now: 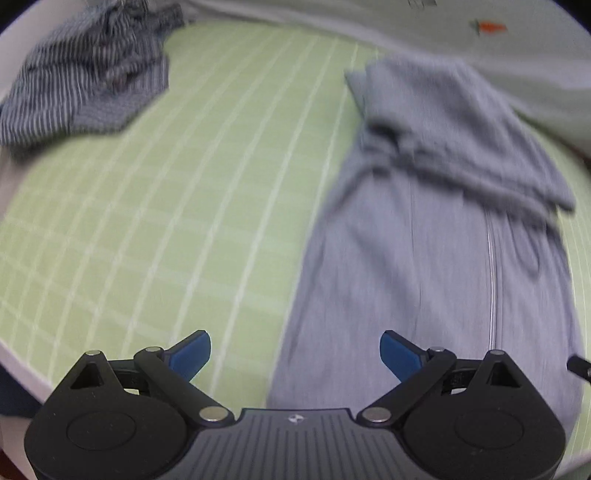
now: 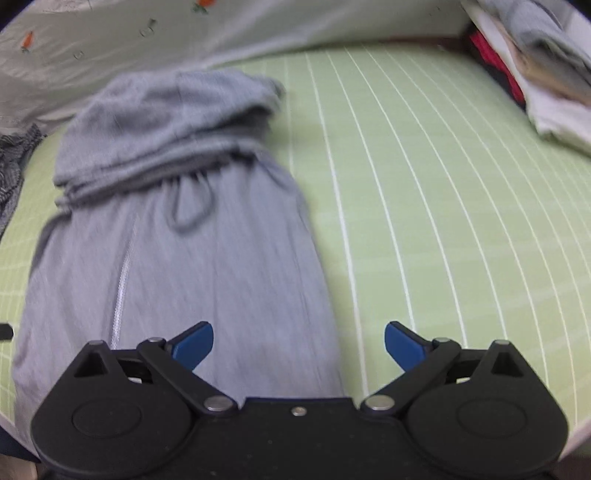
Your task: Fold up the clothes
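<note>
Your left tongs (image 1: 295, 354) are spread wide and hold nothing; the blue fingertips (image 1: 192, 352) hover above the bed, one over bare sheet and the other over cloth. They point forward along the near end of the grey trousers (image 1: 436, 258), whose left edge runs up through the middle of the left wrist view.

Your right tongs (image 2: 299, 347) are likewise wide apart and empty. Their left fingertip (image 2: 194, 345) hangs over the lower part of the grey trousers (image 2: 177, 266), and the right one over bare sheet.

The trousers lie flat on the green striped sheet (image 1: 166, 206), filling the right half of the left wrist view and the left half of the right wrist view. Their far end is folded back over itself, a doubled layer with a drawstring loop (image 2: 192, 206) showing just below the fold. A pale stripe (image 2: 123, 280) runs down one leg.

You have open sheet (image 2: 424, 203) to the right of the trousers, all the way to a pile of clothes (image 2: 535, 74) in the upper right of the right wrist view. On the other side, bare sheet reaches a crumpled dark striped garment (image 1: 88, 74) in the upper left of the left wrist view. A pale cloth with small carrot prints (image 1: 487, 27) borders the far edge, close behind the folded end.
</note>
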The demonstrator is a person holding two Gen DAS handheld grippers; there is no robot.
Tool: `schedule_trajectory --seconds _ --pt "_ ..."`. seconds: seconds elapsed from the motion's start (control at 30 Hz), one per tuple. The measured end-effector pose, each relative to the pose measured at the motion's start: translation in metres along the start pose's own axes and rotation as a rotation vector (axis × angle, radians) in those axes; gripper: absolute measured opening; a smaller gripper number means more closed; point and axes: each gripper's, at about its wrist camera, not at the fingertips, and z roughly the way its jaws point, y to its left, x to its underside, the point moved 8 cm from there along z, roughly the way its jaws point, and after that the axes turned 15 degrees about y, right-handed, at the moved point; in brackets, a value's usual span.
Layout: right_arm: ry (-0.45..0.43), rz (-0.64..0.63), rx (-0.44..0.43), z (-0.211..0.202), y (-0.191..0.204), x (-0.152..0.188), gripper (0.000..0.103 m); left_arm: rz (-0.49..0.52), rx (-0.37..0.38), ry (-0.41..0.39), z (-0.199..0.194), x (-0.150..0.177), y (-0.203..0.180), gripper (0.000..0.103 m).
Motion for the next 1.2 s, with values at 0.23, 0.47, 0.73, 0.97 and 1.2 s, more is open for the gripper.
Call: schedule_trajectory --seconds 0.23,0.47,0.73,0.97,1.2 --pt "0.048 0.0 -0.011 0.01 -0.005 0.042 0.101 -0.008 0.02 0.023 0.017 0.038 0.002 0.098" --pt "0.054 -0.089 0.045 0.01 0.016 0.067 0.103 0.08 -0.008 0.023 0.025 0.057 -0.01 0.095" --pt "0.087 -0.119 0.045 0.003 0.035 0.074 0.079 0.189 -0.021 -0.031 0.014 0.069 -0.03 0.066" --pt "0.07 -0.118 -0.115 -0.025 0.058 0.058 0.012 0.096 0.123 -0.03 -0.007 0.051 -0.034 0.014" --pt "-0.156 -0.002 -0.313 -0.096 0.058 -0.026 0.011 0.024 0.264 -0.221 -0.084 -0.025 -0.042 0.013"
